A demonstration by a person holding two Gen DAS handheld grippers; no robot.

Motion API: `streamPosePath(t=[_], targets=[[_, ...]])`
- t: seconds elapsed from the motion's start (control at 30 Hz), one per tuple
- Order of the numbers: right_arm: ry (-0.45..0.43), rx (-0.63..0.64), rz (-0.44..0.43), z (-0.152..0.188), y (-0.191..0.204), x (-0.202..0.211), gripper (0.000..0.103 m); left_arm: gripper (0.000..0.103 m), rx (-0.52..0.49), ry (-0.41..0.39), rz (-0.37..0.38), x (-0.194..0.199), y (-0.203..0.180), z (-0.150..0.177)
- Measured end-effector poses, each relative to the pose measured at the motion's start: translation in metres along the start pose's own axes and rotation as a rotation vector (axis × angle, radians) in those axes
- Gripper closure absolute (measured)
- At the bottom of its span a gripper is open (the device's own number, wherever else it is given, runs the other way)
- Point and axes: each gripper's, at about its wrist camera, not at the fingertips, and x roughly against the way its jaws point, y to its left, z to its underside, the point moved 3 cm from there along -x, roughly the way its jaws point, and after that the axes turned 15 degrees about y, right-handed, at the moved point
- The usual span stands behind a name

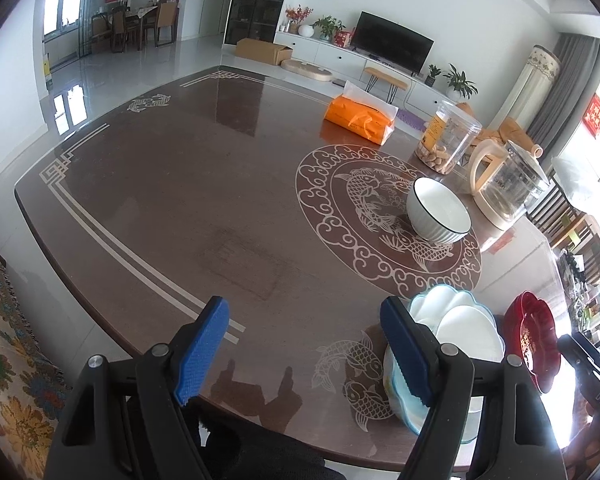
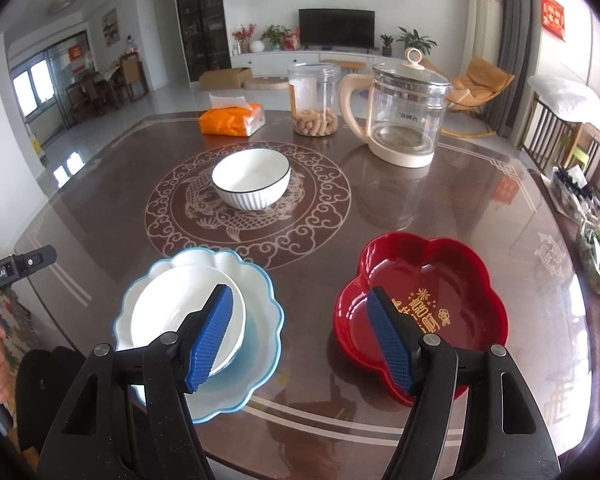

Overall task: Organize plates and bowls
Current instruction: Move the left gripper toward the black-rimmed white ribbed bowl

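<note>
Glossy brown table (image 2: 400, 216) with carp inlay fills both views. Right gripper (image 2: 300, 340) hangs wide and empty over the gap between a white plate (image 2: 172, 316), resting in a blue-rimmed scalloped dish (image 2: 260, 292), and a red flower-shaped dish (image 2: 452, 276). Left gripper (image 1: 308, 352), also wide, holds nothing. Beyond, a ribbed white bowl (image 2: 251, 178) sits on the medallion.

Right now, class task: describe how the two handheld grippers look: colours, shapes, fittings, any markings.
Both the left gripper and right gripper have black angular plastic arms with silver pivot bolts. Their fingers end in blue, cross-hatched, saw-edged pads. White lettering marks the left gripper's black body in the right wrist view.
</note>
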Motion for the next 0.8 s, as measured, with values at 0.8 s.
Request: streamPosePath(t=[0.8], targets=[[0.027,0.006,0.034,-0.009,-0.005,-0.010,0.029,0.025,-0.038,0.076,-0.059,-0.025,0.001,-0.002]])
